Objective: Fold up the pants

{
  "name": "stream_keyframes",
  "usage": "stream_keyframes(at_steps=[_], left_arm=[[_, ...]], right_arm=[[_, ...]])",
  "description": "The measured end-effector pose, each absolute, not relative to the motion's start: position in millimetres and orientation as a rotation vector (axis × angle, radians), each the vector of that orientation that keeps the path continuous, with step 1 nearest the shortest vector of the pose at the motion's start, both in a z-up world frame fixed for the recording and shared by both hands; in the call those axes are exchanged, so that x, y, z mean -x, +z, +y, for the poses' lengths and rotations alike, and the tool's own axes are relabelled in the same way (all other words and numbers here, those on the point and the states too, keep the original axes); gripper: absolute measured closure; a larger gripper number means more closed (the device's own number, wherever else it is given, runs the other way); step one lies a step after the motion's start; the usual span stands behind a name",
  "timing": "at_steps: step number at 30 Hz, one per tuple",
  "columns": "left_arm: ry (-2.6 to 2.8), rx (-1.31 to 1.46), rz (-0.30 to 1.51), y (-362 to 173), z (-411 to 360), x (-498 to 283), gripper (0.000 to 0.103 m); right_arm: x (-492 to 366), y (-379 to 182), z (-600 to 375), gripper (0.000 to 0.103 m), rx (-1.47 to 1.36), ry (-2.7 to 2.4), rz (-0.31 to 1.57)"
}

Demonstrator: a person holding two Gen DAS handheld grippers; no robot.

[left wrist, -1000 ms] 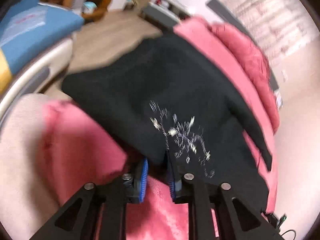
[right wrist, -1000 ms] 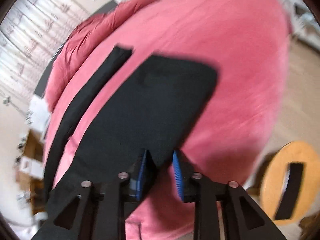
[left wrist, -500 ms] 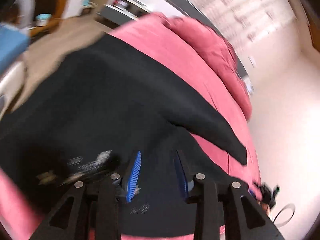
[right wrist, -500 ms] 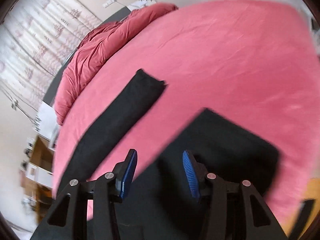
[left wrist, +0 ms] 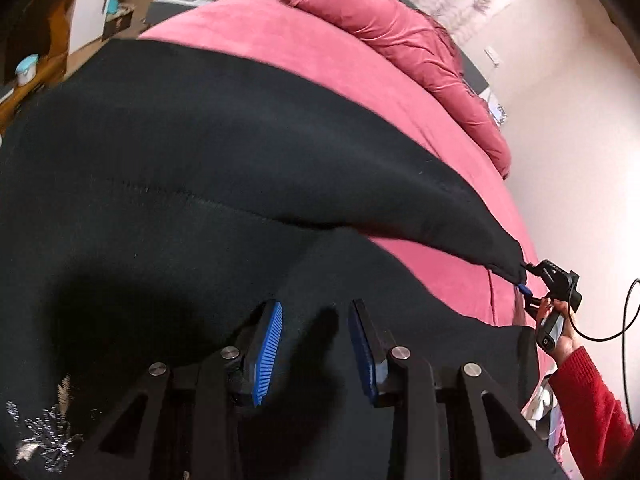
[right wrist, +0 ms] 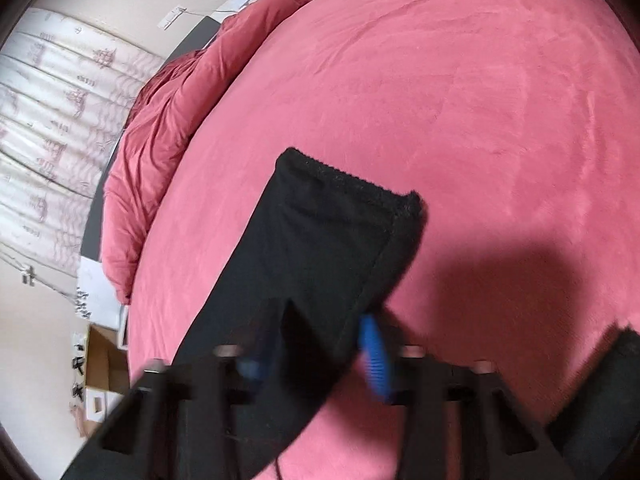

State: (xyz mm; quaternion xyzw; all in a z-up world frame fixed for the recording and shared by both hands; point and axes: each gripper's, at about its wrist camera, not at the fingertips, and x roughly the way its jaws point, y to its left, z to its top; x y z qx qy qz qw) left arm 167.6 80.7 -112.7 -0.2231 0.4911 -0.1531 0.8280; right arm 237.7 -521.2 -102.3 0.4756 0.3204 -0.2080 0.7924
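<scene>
The black knit pants (left wrist: pixel 224 168) are spread across the pink velvety bed (left wrist: pixel 420 112), and compared with a second ago they look way flatter, so the layout step seems about done. On the left, the left gripper (left wrist: pixel 316 340) has let go: its fingers are apart, hovering over the waist, holding nothing. Over right, the right gripper (right wrist: pixel 316 352) has just been closing and pinches the leg near the cuff (right wrist: pixel 344 184).
</scene>
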Motion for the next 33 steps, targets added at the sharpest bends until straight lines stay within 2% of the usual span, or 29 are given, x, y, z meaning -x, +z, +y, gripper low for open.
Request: stream_keyframes(at_steps=[4, 11, 15, 17, 19, 21, 26, 29, 33], left_arm=[[-0.322, 0.456, 1.04, -115.8, 77.4, -165.4, 0.068], [-0.335, 0.5, 1.058, -115.9, 77.0, -166.4, 0.068], [-0.361, 0.523, 1.078, -114.0, 84.4, -162.5, 0.068], [-0.381, 0.524, 1.09, -111.0, 87.6, -163.5, 0.068], [-0.398, 0.528, 1.086, -101.5, 95.1, -168.5, 0.068], [-0.4, 0.544, 1.057, -86.9, 106.9, -176.4, 0.068], [-0.359, 0.541, 1.033, -61.0, 131.0, -217.1, 0.065], [-0.336, 0.611, 1.112, -61.1, 138.0, -256.0, 0.06], [-0.262, 0.683, 1.126, -60.1, 147.8, -295.3, 0.059]], right_arm=[[-234.0, -85.9, -518.4, 0.091, -0.932, -0.451, 0.689], [-203.1, -55.2, -527.2, 0.092, -0.867, -0.456, 0.659], [-194.4, -74.2, -526.4, 0.091, -0.823, -0.492, 0.766], [-197.6, -94.8, -529.0, 0.083, -0.838, -0.516, 0.866], [-194.7, -92.1, -529.8, 0.069, -0.827, -0.523, 0.847], [-193.4, -78.9, -526.7, 0.06, -0.751, -0.572, 0.837], [-208.9, -36.2, -510.3, 0.06, -0.621, -0.581, 0.799], [-237.0, -23.8, -490.9, 0.057, -0.614, -0.499, 0.827], [-273.0, -22.0, -454.5, 0.052, -0.57, -0.409, 0.888]])
